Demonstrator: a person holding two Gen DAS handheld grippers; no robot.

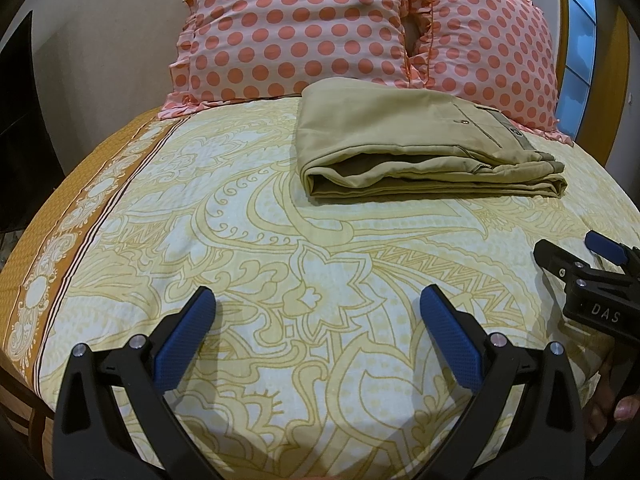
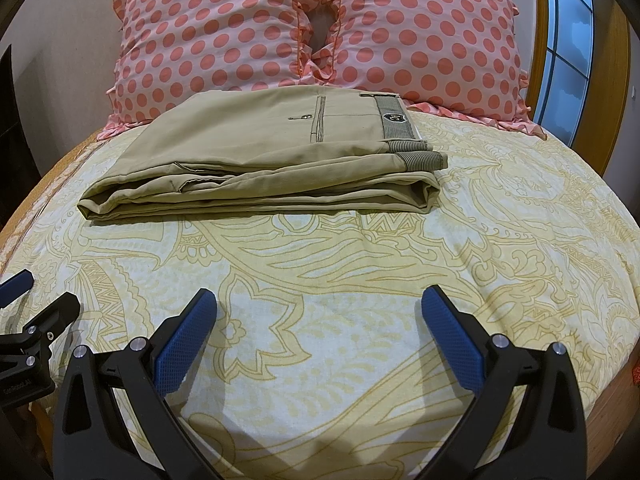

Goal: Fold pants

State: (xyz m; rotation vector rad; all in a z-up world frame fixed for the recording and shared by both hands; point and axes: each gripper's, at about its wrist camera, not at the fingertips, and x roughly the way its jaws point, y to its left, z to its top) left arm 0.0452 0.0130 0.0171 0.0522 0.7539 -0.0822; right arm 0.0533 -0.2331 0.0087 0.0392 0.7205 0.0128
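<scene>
The khaki pants lie folded in a flat rectangular stack on the bed, near the pillows; they also show in the right wrist view, back pocket and waistband label up. My left gripper is open and empty, low over the bedsheet, well short of the pants. My right gripper is open and empty too, over the sheet in front of the pants. The right gripper shows at the right edge of the left wrist view; the left gripper shows at the left edge of the right wrist view.
A yellow patterned bedsheet covers the bed. Two pink polka-dot pillows lean at the head. A wooden frame with a window stands at the right. The bed's left edge has an orange border.
</scene>
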